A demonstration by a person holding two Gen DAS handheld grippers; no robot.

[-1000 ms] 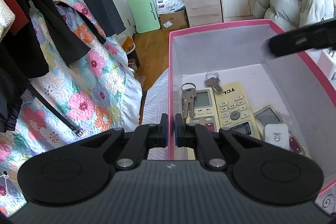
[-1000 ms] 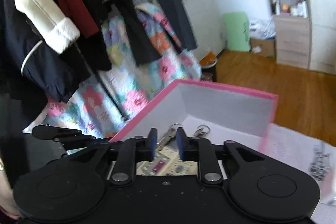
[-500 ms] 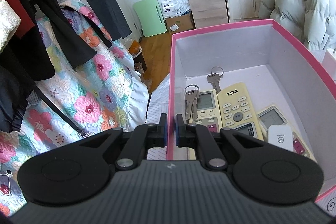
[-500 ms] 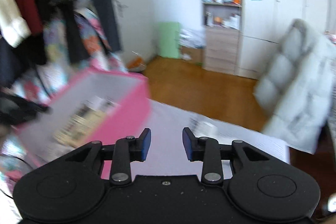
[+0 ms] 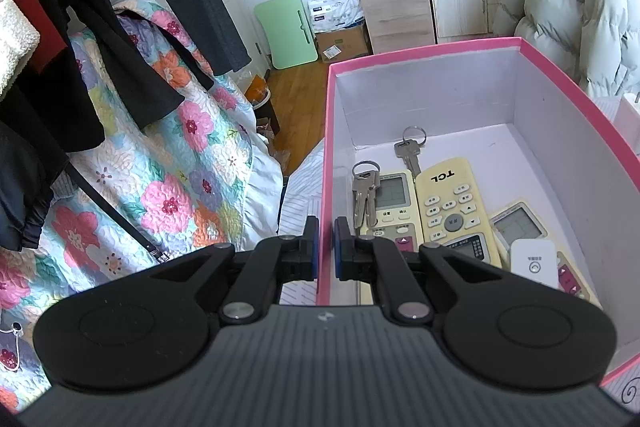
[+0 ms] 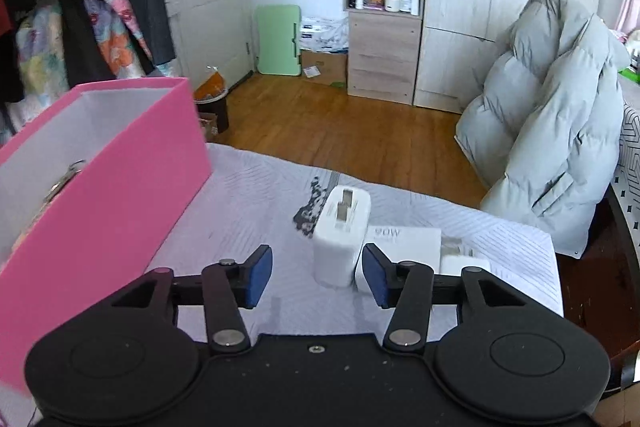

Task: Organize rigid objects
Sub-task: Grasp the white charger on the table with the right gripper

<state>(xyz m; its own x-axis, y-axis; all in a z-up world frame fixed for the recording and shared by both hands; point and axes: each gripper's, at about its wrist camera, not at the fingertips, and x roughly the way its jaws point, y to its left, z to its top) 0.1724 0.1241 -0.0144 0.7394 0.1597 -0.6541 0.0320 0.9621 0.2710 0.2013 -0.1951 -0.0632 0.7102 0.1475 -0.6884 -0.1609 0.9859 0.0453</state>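
Note:
A pink box (image 5: pixel 326 147) with a white inside holds yellowed remote controls (image 5: pixel 452 203), two sets of keys (image 5: pixel 364 195) and a small white device (image 5: pixel 534 263). My left gripper (image 5: pixel 325 253) is shut on the box's left wall near the front corner. The box also shows at the left of the right wrist view (image 6: pixel 120 187). My right gripper (image 6: pixel 316 279) is open and empty, just short of an upright white charger (image 6: pixel 342 235). A second white charger marked 90W (image 6: pixel 404 243) lies beside it to the right.
The box and chargers rest on a pale striped bedcover (image 6: pixel 248 203). A grey puffer jacket (image 6: pixel 560 131) hangs at the right. Dark clothes and a floral quilt (image 5: pixel 168 163) are at the left. Wooden floor, a shelf unit (image 6: pixel 384 27) and a green folding table (image 6: pixel 278 39) lie beyond.
My right gripper has swung right, away from the box to the chargers, and has opened wide. My left gripper has stayed shut on the box wall.

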